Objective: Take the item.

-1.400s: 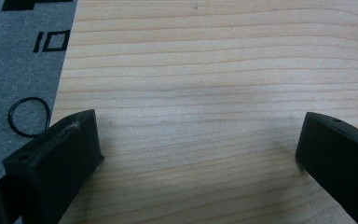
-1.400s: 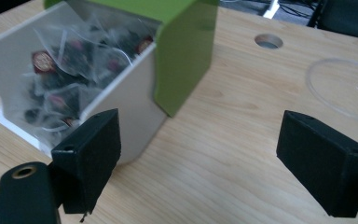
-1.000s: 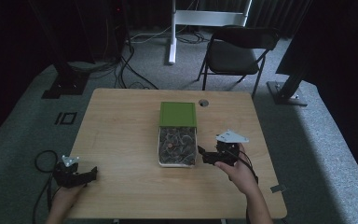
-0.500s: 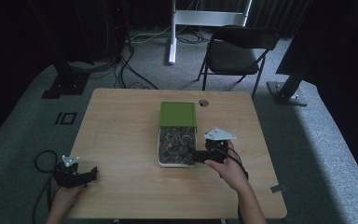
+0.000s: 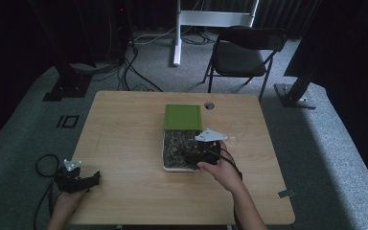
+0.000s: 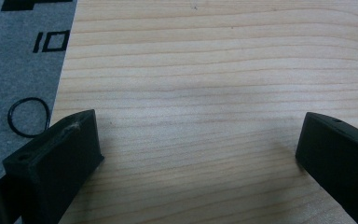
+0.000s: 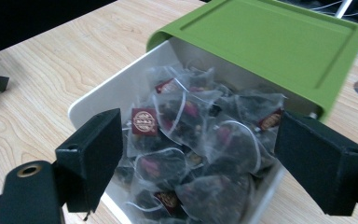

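The right claw [image 5: 195, 154] hangs spread wide over the white box [image 7: 93, 100] at the middle of the counter [image 5: 124, 134], its jaws flanking the heaped tea bags [image 7: 191, 140]. The green lid [image 7: 270, 42] stands just behind them. The left claw [image 5: 84, 179] rests spread at the counter's near-left corner. A folding chair [image 5: 242, 52] stands beyond.

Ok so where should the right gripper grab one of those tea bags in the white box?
Probably the topmost tea bag by its peaked upper corner, coming straight down from above: the white box walls block the sides, and the right gripper already hangs open over the pile.
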Demonstrator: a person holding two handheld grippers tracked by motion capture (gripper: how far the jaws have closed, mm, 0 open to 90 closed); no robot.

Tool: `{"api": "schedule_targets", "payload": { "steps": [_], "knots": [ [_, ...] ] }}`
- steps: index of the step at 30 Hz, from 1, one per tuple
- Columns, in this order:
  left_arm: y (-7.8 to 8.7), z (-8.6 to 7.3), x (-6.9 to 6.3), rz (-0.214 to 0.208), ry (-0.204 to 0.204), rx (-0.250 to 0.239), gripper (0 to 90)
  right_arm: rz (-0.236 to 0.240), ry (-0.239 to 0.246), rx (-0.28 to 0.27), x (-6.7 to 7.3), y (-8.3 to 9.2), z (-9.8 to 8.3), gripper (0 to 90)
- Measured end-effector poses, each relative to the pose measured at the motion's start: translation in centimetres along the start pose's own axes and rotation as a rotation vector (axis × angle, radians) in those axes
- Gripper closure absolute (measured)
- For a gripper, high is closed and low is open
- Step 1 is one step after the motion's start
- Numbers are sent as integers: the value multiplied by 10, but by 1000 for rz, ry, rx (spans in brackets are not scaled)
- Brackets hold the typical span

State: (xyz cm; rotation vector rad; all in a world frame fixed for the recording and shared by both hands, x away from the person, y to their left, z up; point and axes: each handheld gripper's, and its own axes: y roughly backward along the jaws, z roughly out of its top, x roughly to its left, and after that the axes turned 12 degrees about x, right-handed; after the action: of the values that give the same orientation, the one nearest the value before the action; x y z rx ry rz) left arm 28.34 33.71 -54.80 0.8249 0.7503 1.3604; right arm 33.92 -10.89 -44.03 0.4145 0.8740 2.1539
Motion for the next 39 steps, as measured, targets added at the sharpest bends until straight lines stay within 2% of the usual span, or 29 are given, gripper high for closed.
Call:
{"api": "schedule_targets", "payload": {
  "steps": [9,13,19,24,25,28,33,39],
  "knots": [
    [0,0,0,0,0,0,3,7,10,12,6,-10,7,162],
    [0,0,0,0,-1,1,3,5,4,11,8,-14,12,316],
    [0,0,0,0,-1,1,3,11,-12,48,9,-24,14,387],
    [0,0,0,0,-2,1,3,-19,-33,64,7,-30,16,429],
    [0,0,0,0,-1,1,3,-13,-34,68,7,-32,16,468],
    [0,0,0,0,-2,1,3,-18,-21,82,8,-35,16,515],
    [0,0,0,0,-1,1,3,1,0,115,10,-41,16,569],
    [0,0,0,0,-1,1,3,-21,1,138,10,-46,15,614]
  ]
}}
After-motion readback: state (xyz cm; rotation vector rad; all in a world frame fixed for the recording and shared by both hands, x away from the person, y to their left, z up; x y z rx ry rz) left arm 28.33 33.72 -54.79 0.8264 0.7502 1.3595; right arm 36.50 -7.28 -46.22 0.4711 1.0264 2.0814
